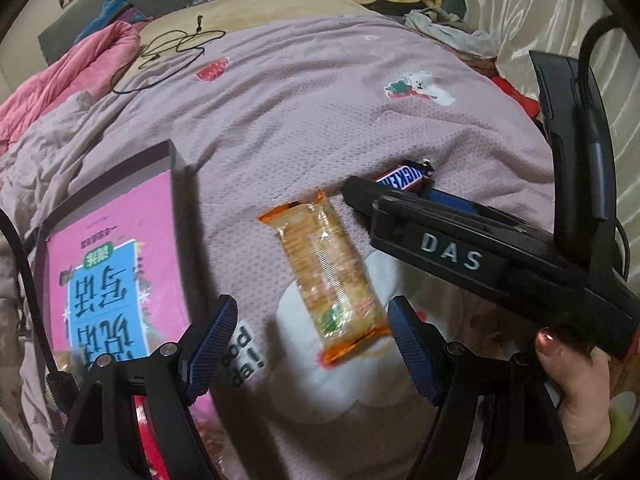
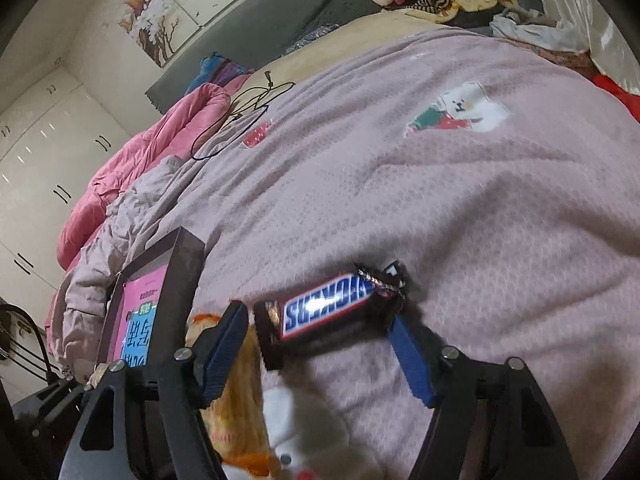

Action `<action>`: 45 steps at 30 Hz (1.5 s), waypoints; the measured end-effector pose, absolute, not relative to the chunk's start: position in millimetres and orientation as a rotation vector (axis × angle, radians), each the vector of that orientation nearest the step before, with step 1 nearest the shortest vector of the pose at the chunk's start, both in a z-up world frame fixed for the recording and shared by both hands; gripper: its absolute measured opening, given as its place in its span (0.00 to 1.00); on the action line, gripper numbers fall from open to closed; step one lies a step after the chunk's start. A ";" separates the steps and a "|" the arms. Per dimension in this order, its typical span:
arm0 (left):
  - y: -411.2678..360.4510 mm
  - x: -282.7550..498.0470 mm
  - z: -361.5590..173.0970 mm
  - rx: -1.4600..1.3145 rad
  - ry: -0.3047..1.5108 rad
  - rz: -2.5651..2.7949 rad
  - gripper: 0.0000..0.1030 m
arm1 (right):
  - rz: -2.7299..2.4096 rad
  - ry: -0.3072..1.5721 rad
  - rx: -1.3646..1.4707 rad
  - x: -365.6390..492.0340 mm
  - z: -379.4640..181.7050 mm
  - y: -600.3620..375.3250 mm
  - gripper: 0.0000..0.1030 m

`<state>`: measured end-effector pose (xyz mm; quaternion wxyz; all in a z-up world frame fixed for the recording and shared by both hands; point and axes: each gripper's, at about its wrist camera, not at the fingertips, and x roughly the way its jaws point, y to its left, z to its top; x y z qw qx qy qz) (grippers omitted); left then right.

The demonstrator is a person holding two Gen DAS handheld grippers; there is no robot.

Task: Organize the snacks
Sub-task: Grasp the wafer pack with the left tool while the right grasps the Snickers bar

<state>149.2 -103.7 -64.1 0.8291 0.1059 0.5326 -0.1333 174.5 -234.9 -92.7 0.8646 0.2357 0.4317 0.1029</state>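
Two snacks, one box, two grippers on a pink bed

One Snickers bar [image 2: 332, 312] lies far right; one orange-wrapped cracker pack [image 1: 330, 276] sits near centre; one dark box [image 1: 178, 168] holding one pink-and-blue package [image 1: 108, 280] stands left. Two grippers show: the left gripper [image 1: 312, 348] and the right gripper [image 2: 320, 352]. One black cable [image 1: 168, 56] coils far left on the bed [image 1: 320, 100].

Landmark: cracker packet [image 1: 332, 276] on the bed [image 1: 320, 120]. Beyond it, open blanket is seen, broken only by a black cable [image 1: 168, 56] far off. Left side is blocked by the box [image 1: 116, 248]; right side by the Snickers bar [image 2: 332, 312] and right tongs [image 2: 316, 344].
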 end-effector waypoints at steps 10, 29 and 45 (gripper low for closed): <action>-113.0 160.1 -78.8 0.209 1.160 -0.291 0.70 | 0.257 0.891 0.409 182.1 -91.9 -226.1 0.50; -112.5 162.3 -89.9 0.193 1.172 -0.288 0.44 | 0.355 0.876 0.493 175.0 -91.9 -234.4 0.26; -108.6 159.6 -88.5 0.181 1.172 -0.270 0.44 | 0.364 0.891 0.389 174.2 -90.4 -207.2 0.25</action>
